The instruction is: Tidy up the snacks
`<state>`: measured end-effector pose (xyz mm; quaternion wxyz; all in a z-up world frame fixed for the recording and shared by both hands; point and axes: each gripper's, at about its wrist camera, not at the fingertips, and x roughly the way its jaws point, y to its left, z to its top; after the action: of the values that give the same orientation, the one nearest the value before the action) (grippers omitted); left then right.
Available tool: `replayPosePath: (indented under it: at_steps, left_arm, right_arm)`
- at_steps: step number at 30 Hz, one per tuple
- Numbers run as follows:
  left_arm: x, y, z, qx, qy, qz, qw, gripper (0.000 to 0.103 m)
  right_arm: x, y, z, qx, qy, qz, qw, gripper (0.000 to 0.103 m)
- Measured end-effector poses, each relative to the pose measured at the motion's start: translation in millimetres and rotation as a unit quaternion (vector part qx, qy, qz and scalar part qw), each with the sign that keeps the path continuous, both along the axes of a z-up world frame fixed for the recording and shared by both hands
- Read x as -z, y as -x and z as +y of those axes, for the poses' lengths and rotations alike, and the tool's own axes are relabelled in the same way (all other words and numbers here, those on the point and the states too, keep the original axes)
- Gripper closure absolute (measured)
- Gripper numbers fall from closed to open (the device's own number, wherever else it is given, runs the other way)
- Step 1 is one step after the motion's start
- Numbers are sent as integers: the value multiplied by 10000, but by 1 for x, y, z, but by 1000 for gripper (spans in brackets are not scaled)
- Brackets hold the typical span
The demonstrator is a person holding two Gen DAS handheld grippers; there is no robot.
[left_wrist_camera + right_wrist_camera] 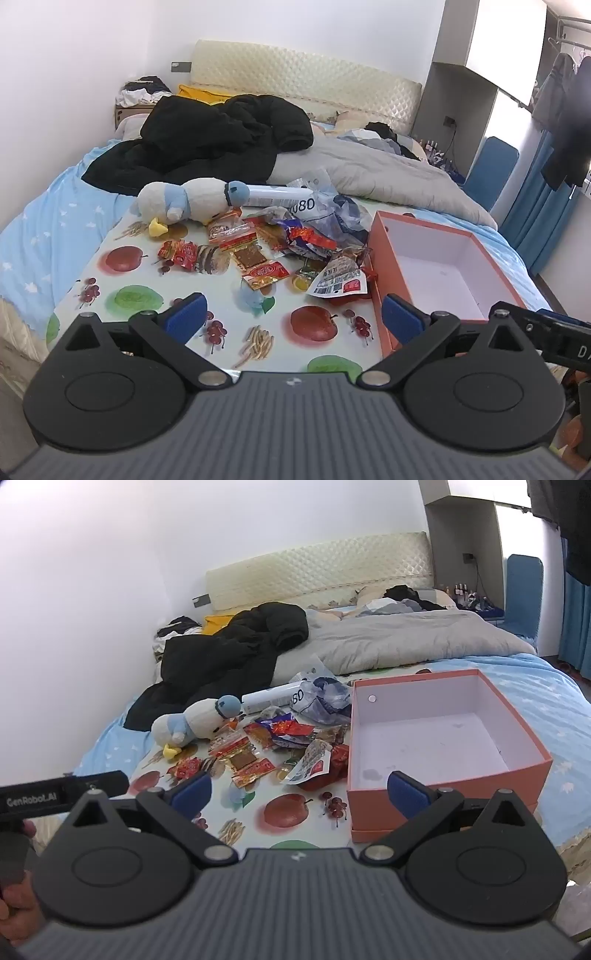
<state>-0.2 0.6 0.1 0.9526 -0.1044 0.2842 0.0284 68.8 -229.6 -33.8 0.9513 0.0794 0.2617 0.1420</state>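
A bed (55, 221) carries a fruit-print cloth (147, 273). Ahead and to the right of the left claw (293, 315) sits the empty orange box (384, 236), its long axis running away from the claw. It lies right of centre for the right claw (299, 794) too, nearer that one. The snacks (258, 254) lie heaped straight ahead of both claws, just left of the box, beside a plush duck (184, 203). Both claws hang with fingers spread wide, holding nothing. The left looks the handier for the snacks.
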Motion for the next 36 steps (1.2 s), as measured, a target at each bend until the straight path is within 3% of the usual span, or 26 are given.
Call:
replayPosePath:
  at_steps: [36]
  left_arm:
    - [-5,0,-1,100,-120,75,9999,0]
  right_arm:
    - [4,7,4,-2,121,-12,9999,0]
